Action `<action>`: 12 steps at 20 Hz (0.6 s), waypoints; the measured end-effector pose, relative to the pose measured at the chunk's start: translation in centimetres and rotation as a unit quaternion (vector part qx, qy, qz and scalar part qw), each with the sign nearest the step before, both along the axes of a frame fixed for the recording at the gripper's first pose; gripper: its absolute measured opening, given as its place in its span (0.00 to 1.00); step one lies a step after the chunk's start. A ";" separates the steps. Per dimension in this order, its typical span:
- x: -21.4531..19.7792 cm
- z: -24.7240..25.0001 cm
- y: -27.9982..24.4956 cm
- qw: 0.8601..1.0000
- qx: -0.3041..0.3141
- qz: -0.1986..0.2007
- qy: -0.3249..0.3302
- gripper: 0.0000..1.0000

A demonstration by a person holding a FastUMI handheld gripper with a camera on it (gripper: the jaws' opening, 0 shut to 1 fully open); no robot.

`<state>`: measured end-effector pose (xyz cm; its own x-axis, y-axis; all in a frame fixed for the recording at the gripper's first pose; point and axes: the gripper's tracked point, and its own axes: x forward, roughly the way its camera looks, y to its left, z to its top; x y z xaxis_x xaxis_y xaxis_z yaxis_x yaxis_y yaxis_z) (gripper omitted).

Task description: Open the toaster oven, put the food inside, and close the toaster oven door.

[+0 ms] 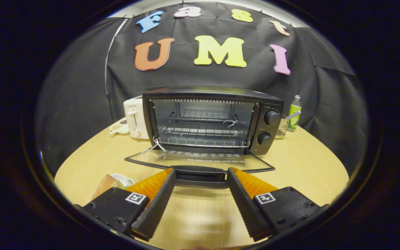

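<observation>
The toaster oven [210, 119] stood open at 12 o'clock from the tool [201, 173], its glass door [200, 160] folded flat onto the wooden surface [307, 163] and the wire rack [201, 133] bare. The tool was spread wide and held nothing, its tips flanking the door handle [200, 173]. Opening looked finished; fetching the food [105, 184], at 9 o'clock beside a small white dish [123, 179], seemed next. The tool pointed level and straight at the oven.

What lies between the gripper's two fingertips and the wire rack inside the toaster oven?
In the gripper view, the open gripper sits at the door handle; beyond it the lowered glass door spans to the wire rack.
</observation>
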<state>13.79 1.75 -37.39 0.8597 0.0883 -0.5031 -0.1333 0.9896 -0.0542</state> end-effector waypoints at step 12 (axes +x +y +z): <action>-1.9 -1.9 -1.6 0.997 0.051 -0.013 0.051 0.98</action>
<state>11.86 0.15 -39.24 0.8077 0.1211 -0.5771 -0.1070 0.9925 0.0585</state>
